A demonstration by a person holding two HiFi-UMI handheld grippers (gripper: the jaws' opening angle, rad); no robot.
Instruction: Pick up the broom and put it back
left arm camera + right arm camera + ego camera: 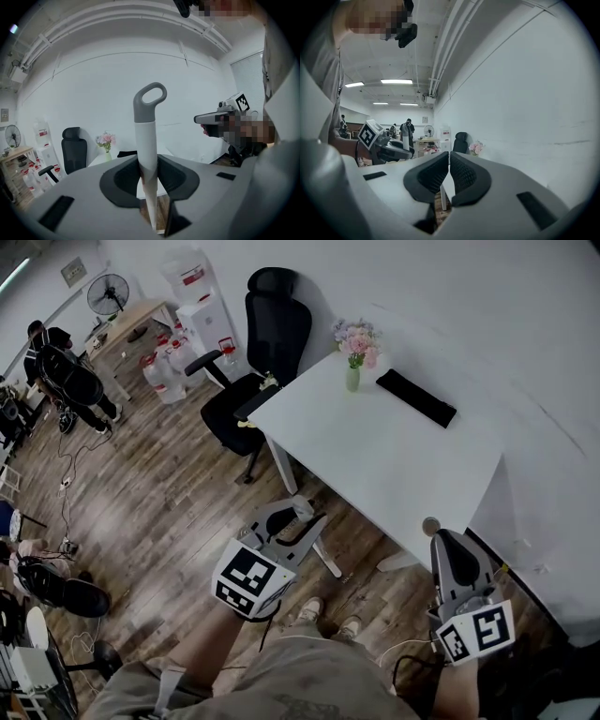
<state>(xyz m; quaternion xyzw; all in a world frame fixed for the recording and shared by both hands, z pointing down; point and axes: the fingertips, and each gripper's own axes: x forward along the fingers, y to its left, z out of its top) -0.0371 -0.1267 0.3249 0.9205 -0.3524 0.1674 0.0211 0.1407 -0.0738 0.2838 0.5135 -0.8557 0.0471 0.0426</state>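
Note:
The broom (146, 154) shows as a white shaft topped by a grey loop grip (151, 97), standing upright between the dark pads of my left gripper (149, 180), which is shut on it. In the head view the left gripper (284, 529) hangs over the wood floor beside the white table (394, 465), and the broom's lower part is hidden. In the right gripper view the handle (404, 136) rises from the left gripper. My right gripper (448, 165) has its pads together with nothing between them; it hangs near the table's front corner (441, 542).
A black office chair (251, 371) stands at the table's far end. A flower vase (353, 352) and a flat black object (416, 397) lie on the table. Water bottles (169, 367), a fan (108, 294) and a person (66, 376) are at the far left. The white wall runs along the right.

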